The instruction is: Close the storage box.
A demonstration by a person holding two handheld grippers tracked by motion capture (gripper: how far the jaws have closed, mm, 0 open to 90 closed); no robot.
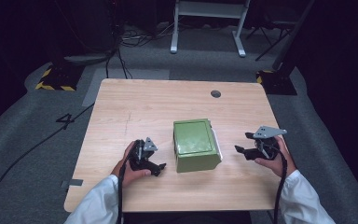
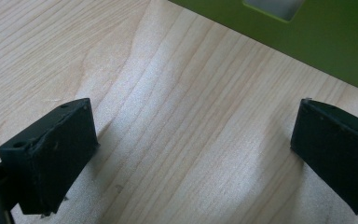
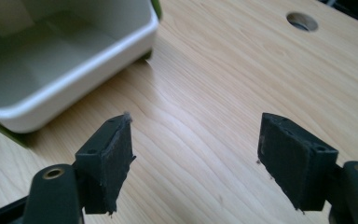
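Box between the two tools on the desk

The box (image 1: 196,144) lies on its side on the desk (image 1: 135,107), just right of the left tool (image 1: 151,164) and left of the right tool (image 1: 244,143), touching neither. Its mouth faces the right tool. A hole (image 1: 216,94) in the desk sits beyond both, nearer the right tool.

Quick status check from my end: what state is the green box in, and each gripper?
Green plastic box with white inner bin: lying on its side on the wooden table, white opening facing the right gripper, untouched.
Left gripper: open, nothing between the jaws, beside the box.
Right gripper: open, nothing between the jaws, clear of the box.
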